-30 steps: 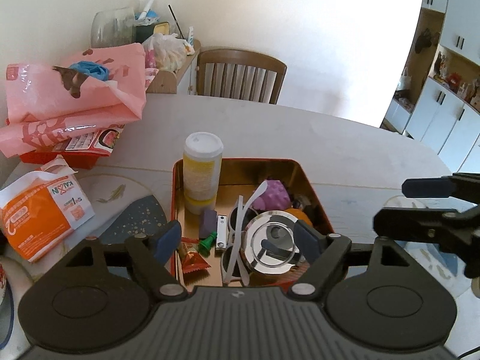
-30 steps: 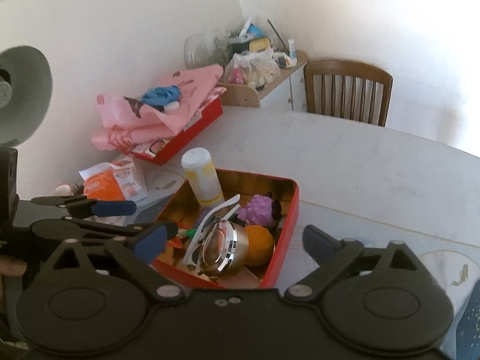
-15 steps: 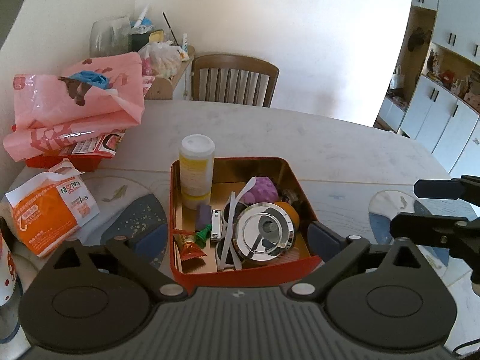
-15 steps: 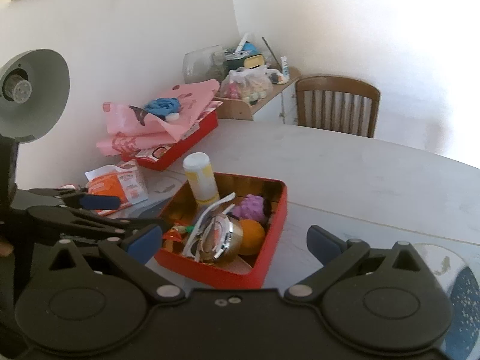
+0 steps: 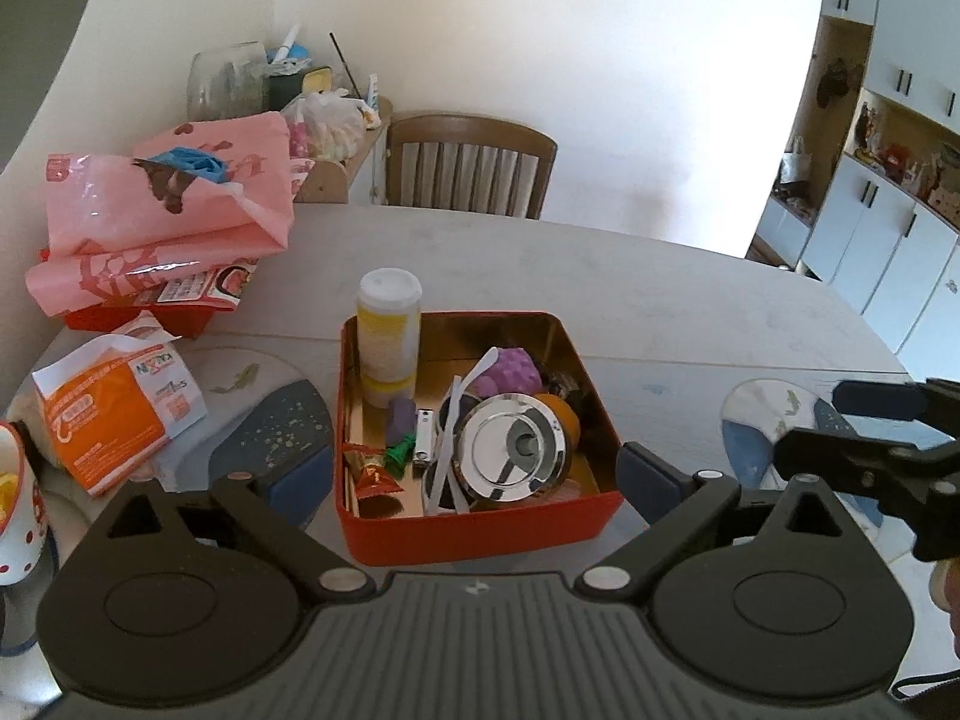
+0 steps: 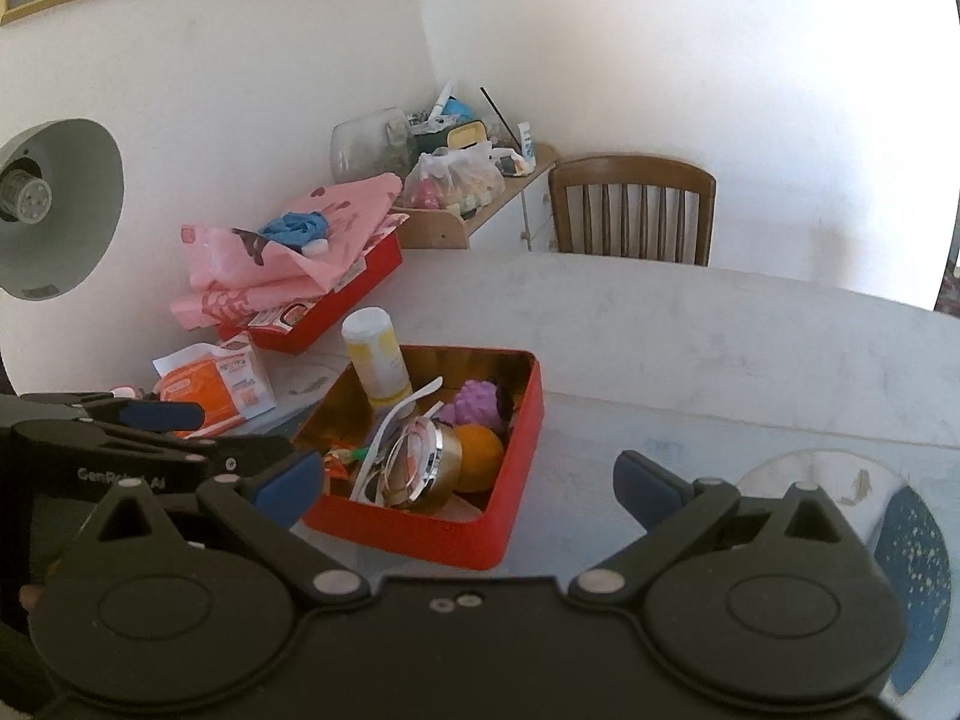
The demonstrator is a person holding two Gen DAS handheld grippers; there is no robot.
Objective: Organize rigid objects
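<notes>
White walls (image 5: 600,60) meet in a corner behind a pale rounded tabletop (image 5: 600,300); 1 wooden chair (image 5: 471,165) stands at its far edge; a low wooden shelf (image 6: 480,210) sits beside it; white cupboards (image 5: 888,228) line the right side; daylight brightens the wall.

On table (image 5: 600,276): 1 red tin (image 5: 480,522) holding 1 yellow bottle (image 5: 387,336), 1 chrome cap (image 5: 510,447), 1 purple ball (image 5: 510,369), 1 orange ball (image 5: 564,414), 1 nail clipper (image 5: 423,438). Left edge: 1 orange packet (image 5: 108,414), 1 pink bag (image 5: 162,222). 1 chair (image 5: 468,162).
</notes>
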